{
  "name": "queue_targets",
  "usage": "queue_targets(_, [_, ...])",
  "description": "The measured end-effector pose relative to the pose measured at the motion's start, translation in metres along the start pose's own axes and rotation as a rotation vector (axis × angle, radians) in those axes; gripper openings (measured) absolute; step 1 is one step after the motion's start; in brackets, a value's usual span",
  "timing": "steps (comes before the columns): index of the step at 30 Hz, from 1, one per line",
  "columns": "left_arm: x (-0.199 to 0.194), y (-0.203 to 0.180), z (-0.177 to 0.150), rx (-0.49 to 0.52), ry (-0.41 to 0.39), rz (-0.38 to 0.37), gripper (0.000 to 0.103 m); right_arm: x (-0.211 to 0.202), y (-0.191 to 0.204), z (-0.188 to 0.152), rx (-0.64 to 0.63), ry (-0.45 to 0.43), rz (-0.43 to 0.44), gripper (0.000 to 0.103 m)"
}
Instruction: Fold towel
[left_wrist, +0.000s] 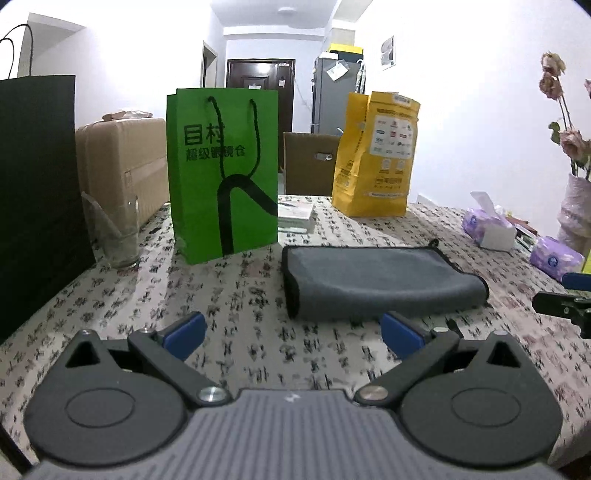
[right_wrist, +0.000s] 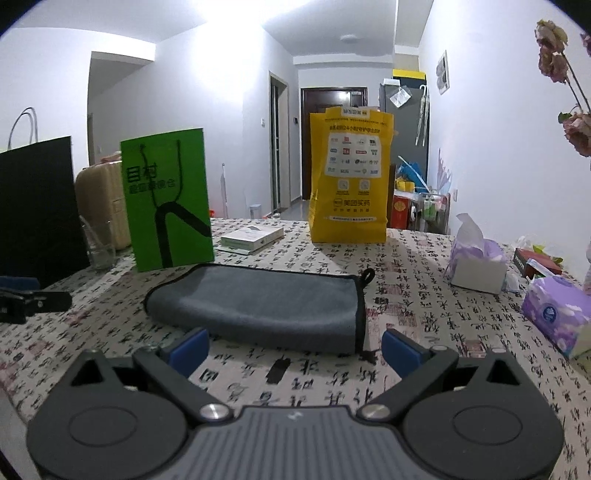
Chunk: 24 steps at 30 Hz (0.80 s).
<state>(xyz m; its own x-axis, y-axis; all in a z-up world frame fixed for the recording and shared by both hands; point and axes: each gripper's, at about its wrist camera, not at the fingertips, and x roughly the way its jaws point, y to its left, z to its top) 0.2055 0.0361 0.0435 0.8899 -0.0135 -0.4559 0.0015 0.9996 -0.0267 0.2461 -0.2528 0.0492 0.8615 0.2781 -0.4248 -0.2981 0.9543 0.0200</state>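
Observation:
A grey towel (left_wrist: 380, 280) with black trim lies folded over on the patterned tablecloth; it also shows in the right wrist view (right_wrist: 266, 306). My left gripper (left_wrist: 291, 332) is open and empty, just short of the towel's near left corner. My right gripper (right_wrist: 295, 349) is open and empty, just in front of the towel's near edge, with the hanging loop (right_wrist: 368, 275) at the far right corner. The right gripper's tip shows at the right edge of the left wrist view (left_wrist: 565, 308); the left gripper's tip shows at the left edge of the right wrist view (right_wrist: 33, 301).
A green paper bag (left_wrist: 225, 166) and a yellow bag (left_wrist: 376, 155) stand behind the towel. A black bag (left_wrist: 33, 192) and a glass (left_wrist: 118, 236) are at the left. Tissue packs (right_wrist: 476, 258) (right_wrist: 557, 314) and a flower vase (left_wrist: 576, 214) are at the right.

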Motion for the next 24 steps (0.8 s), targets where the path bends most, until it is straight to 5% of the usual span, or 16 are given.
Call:
queue_targets(15, [-0.071,-0.003,-0.049,-0.055,-0.07,-0.001,0.103,-0.065,0.032,-0.046,0.014,-0.076,0.042,0.101])
queue_targets(24, [-0.1,-0.01,-0.086,-0.006,-0.074,-0.003,0.103,-0.109,0.051,-0.094,0.043,-0.117,0.04,0.101])
